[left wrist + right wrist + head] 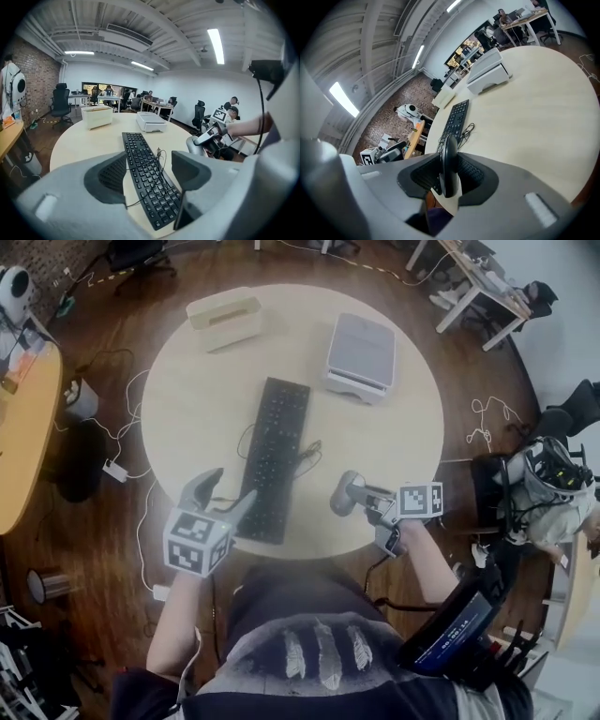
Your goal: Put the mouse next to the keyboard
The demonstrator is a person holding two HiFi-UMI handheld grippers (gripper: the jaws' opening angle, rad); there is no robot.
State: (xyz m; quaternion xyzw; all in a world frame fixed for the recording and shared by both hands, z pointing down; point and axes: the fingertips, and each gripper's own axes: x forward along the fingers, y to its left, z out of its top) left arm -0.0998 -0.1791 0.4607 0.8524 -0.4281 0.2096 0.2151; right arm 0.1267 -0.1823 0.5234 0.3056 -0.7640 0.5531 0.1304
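A black keyboard (pixel 275 457) lies lengthwise on the round pale table (pixel 394 446), with its thin cable (pixel 307 454) looped at its right side. My right gripper (pixel 349 495) hovers over the table's near edge, to the right of the keyboard. It is shut on a black mouse (pixel 449 164), held edge-on between the pads. My left gripper (pixel 230 488) is at the keyboard's near left corner. Its jaws stand open and empty, and the keyboard (pixel 150 178) shows through the gap. In the left gripper view, the right gripper (pixel 206 138) appears at the right.
At the table's far side stand a white open box (pixel 225 320) and a flat white device (pixel 361 354). Cables trail over the wooden floor (pixel 122 427) on the left. A wooden desk (pixel 23 418) stands at far left, and chairs and clutter at right.
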